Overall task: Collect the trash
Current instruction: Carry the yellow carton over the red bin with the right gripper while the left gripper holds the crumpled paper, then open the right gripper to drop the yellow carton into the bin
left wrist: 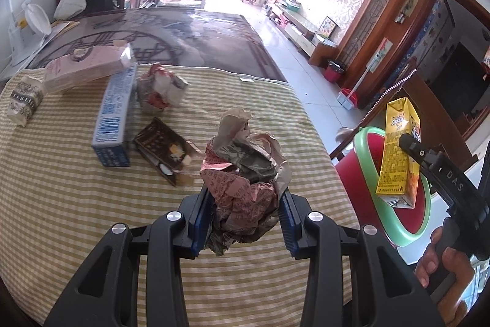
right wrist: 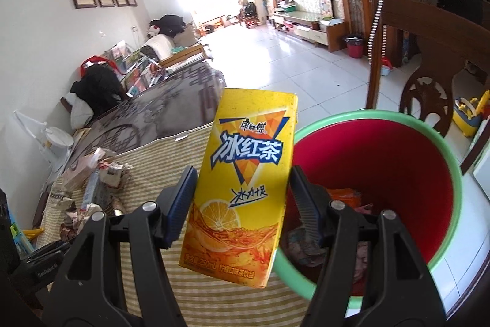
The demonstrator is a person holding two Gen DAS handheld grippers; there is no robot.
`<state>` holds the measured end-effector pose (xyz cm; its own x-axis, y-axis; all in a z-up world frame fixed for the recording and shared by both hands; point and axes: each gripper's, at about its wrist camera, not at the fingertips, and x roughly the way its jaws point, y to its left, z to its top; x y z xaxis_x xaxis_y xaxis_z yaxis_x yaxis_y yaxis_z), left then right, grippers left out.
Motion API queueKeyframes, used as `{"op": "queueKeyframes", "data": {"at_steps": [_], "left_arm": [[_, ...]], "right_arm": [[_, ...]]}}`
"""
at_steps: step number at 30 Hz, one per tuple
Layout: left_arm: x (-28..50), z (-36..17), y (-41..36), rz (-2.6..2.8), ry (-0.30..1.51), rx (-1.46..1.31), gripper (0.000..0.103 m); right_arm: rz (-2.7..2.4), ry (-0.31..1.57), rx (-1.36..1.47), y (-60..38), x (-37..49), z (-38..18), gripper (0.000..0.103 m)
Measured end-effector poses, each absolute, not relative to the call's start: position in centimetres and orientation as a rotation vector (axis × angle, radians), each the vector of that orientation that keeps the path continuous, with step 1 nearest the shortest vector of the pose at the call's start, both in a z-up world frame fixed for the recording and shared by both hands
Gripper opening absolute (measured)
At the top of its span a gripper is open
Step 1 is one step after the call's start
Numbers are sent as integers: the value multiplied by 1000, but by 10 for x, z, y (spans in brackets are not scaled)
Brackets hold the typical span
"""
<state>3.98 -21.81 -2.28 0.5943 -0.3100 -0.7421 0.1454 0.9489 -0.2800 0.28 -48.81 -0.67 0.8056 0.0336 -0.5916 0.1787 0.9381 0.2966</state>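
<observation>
The right gripper (right wrist: 242, 198) is clamped on a yellow iced-tea drink carton (right wrist: 242, 189), held upright near the near rim of the red plastic bin with a pale green rim (right wrist: 441, 143), which already has some rubbish at its bottom. In the right wrist view the carton looks to hang partly over the rim and partly over the green-and-cream striped cloth on the desk (left wrist: 76, 204). If released here, it could strike the rim and tip back onto the desk or fall to the floor; it likely needs to travel further over the opening first.

The left gripper (left wrist: 245, 219) is closed around a crumpled wad of red-printed and grey paper wrapper (left wrist: 245, 173), low over the cloth. The wad is loose and springy, so it may slip from the pads or shed pieces during the carry.

With both grippers heading for one bin, they could knock together at the rim. A blue-and-white box (left wrist: 113, 118), a dark brown packet (left wrist: 165, 149) and another crumpled wrapper (left wrist: 159, 88) remain on the desk.
</observation>
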Motion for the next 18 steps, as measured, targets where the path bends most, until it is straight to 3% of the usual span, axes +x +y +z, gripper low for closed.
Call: {"op": "queueKeyframes", "data": {"at_steps": [18], "left_arm": [[46, -8, -268, -340, 870, -101, 37]], "right_arm": [[-277, 678, 349, -553, 9, -10, 61]]}}
